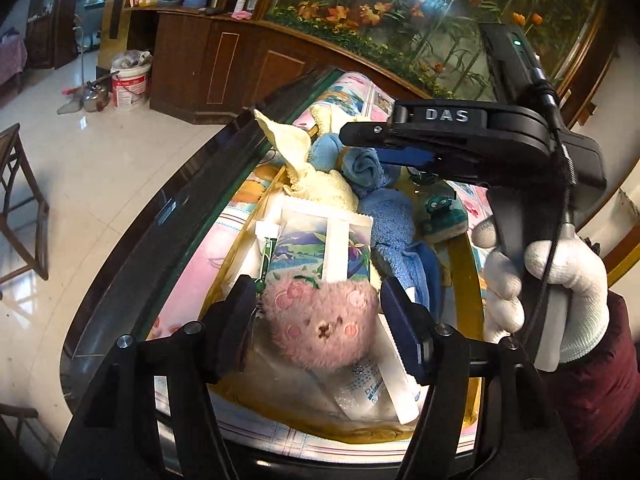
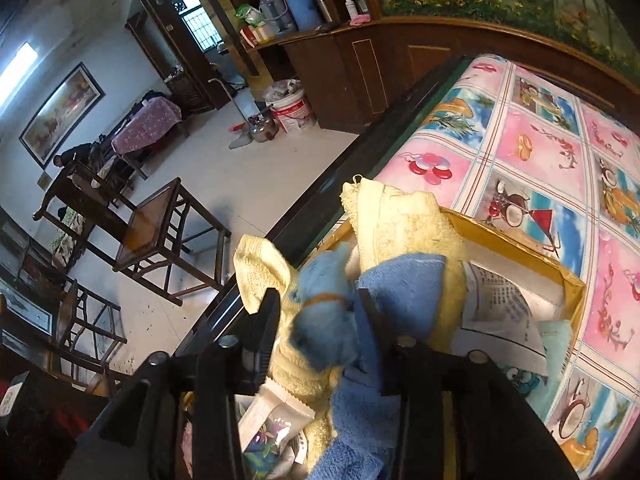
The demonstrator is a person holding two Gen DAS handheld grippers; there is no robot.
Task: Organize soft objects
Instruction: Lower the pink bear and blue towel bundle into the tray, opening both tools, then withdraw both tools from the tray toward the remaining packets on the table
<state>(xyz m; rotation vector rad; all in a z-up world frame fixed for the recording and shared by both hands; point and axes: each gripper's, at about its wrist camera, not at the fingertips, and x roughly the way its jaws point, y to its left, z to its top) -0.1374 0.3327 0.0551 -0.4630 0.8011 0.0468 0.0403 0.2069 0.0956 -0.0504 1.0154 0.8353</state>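
A pink fuzzy plush ball [image 1: 320,326] lies in a gold-rimmed tray [image 1: 466,280] on packets. My left gripper [image 1: 318,320] straddles it, fingers on each side with small gaps, open. My right gripper [image 2: 316,320] holds a light blue plush toy [image 2: 324,320] with an orange collar between its fingers; it appears in the left wrist view [image 1: 360,148] over the tray's far end. A yellow towel [image 1: 320,184] [image 2: 400,224] and a blue towel [image 1: 392,224] [image 2: 404,284] lie in the tray.
The tray [image 2: 520,252] sits on a table with a colourful fruit-print cloth [image 2: 520,152] and a dark glass edge [image 1: 168,216]. A tissue packet [image 1: 320,248] and a green cartoon pouch [image 1: 440,212] lie in the tray. Chairs [image 2: 160,232] stand on the floor left.
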